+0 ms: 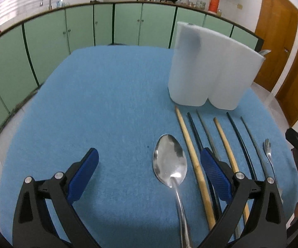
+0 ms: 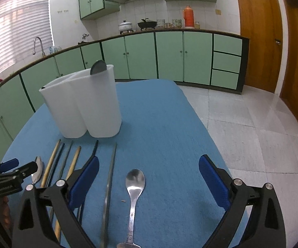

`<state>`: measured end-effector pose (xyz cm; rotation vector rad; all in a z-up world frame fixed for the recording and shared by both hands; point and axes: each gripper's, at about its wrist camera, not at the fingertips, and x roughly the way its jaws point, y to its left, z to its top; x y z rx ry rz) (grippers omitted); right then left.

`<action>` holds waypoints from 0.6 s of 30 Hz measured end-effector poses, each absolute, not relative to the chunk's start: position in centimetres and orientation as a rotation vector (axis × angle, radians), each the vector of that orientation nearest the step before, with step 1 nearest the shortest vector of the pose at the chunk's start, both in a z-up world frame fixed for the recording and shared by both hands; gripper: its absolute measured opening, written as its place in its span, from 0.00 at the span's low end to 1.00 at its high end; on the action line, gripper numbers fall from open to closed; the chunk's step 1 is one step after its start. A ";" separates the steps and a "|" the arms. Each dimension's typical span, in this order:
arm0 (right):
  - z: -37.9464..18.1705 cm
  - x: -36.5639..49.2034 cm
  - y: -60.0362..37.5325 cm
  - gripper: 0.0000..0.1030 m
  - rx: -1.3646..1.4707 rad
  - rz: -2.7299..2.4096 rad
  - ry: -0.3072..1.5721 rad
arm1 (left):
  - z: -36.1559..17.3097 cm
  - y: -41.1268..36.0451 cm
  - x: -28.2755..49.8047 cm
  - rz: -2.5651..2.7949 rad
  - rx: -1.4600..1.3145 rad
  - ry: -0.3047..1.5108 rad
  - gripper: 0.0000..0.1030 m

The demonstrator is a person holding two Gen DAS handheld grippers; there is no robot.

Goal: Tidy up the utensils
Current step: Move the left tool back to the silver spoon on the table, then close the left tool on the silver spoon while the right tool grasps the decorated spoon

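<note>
the large spoon (image 1: 170, 161) is lying bowl-up on the blue mat (image 1: 107, 95), handle running back toward the camera, just left of the row of chopsticks (image 1: 196, 161). the left gripper (image 1: 149, 173) is hovering over it with its jaws spread wide and nothing between them; the spoon is sitting inside that opening, nearer the right-hand pad. the small spoon (image 2: 134, 188) is lying the same way at the far right end of the row, and the right gripper (image 2: 149, 177) is hanging above it, also wide open and empty.

judging from the layout, the step in hand is picking up a spoon to drop into the white holder (image 2: 82, 105), where one dark spoon bowl (image 2: 98, 67) is already poking over the rim. to do it well, the left claw is probably needing to centre over the narrow neck or handle rather than the broad bowl, come down square to the mat, and close across the width; polished steel is likely slipping if pinched off-centre, and the nearest bamboo chopstick is lying close enough to get nudged.

the spoons are looking smooth, mirror-bright and curved. the chopsticks are thin tapered rods, some pale bamboo, some dark and glossy. the mat is looking fuzzy, like felt. the holder is matte, translucent white plastic with two rounded lobes. the gripper pads (image 1: 84, 173) are showing a blue knurled surface.
</note>
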<state>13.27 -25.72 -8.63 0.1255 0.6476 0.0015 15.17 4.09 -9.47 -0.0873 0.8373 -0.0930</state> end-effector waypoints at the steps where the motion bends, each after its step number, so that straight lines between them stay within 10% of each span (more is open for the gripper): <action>1: -8.7 13.3 -25.7 0.92 0.126 0.002 0.651 | -9.6 4.2 15.3 -0.096 -0.102 0.847 0.93; 18: -9.4 14.1 -26.1 0.92 0.126 0.019 0.664 | -10.1 4.5 16.3 -0.091 -0.154 0.879 0.73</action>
